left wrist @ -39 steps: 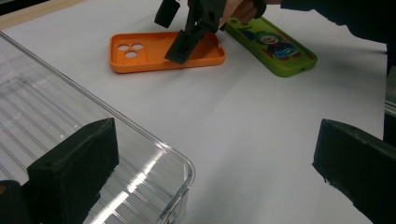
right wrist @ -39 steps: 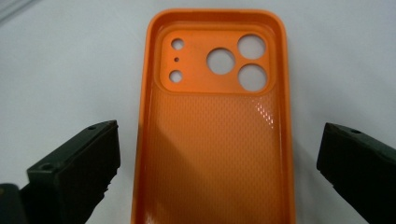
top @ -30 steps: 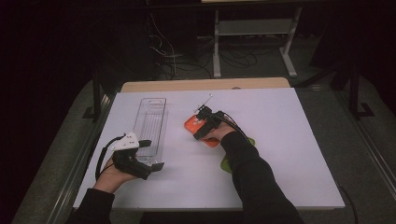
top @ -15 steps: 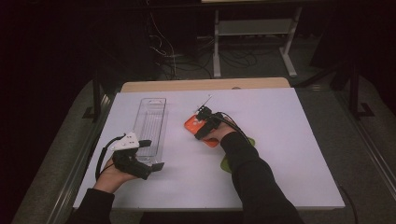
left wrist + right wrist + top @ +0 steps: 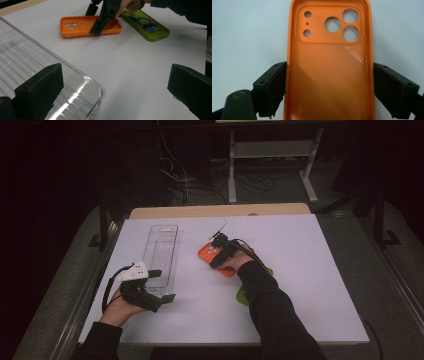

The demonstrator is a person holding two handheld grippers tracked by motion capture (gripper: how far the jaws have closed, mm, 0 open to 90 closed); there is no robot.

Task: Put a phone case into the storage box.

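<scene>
Both hands unmoved, right gripper (image 5: 329,87) jaws just closing, orange case (image 5: 329,75) btwn them

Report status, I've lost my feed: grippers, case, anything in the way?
Right gripper jaws just closed onto the orange case, flat on the table. Left gripper open beside the clear tray. Green case alongside, not blocking.

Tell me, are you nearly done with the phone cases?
Nothing looks done yet: the clear tray holds no case. In hand: the right gripper has just been closing its fingers on the orange case, flat on the table. Left: the green case. The left gripper is open by the tray.
</scene>
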